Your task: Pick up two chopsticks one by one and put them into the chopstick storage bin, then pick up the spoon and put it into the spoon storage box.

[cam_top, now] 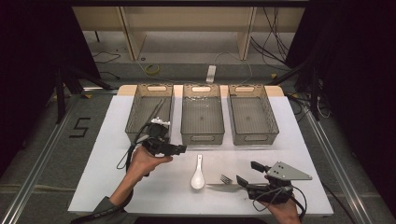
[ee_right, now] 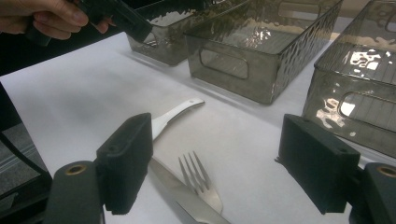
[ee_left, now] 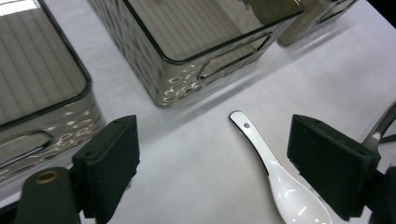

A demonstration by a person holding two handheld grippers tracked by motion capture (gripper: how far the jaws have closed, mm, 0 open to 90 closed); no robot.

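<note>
Right now the white ceramic soup spoon (cam_top: 198,175) lies flat on the white table sheet (cam_top: 112,140), its bowl toward the person and its handle pointing at the middle one of the 3 smoky translucent plastic bins (cam_top: 201,114). Just beside it, to its right in the high view, rest a steel fork (cam_top: 226,179) and a steel table knife (cam_top: 223,186), the fork overlapping the blade.

The left gripper (cam_top: 181,149) hovers near the front of the left bin (cam_top: 148,112), its jaws spread wide with nothing between them; in its own view the spoon (ee_left: 275,175) sits between the 2 black pads (ee_left: 109,163), closer to the right one. The right gripper (cam_top: 250,173) also stands agape and empty, low over the fork (ee_right: 201,182) and knife (ee_right: 187,196).

My worry is the spoon's shape: glazed, rounded and low to the sheet, it could skate sideways or spin out if the pads close on the bowl rather than the narrow handle. Coming down off-centre would push it into the fork, and both grippers are working close together, so they could knock each other. The overlapping fork and knife might also lift as a pair, or one may slip off.
</note>
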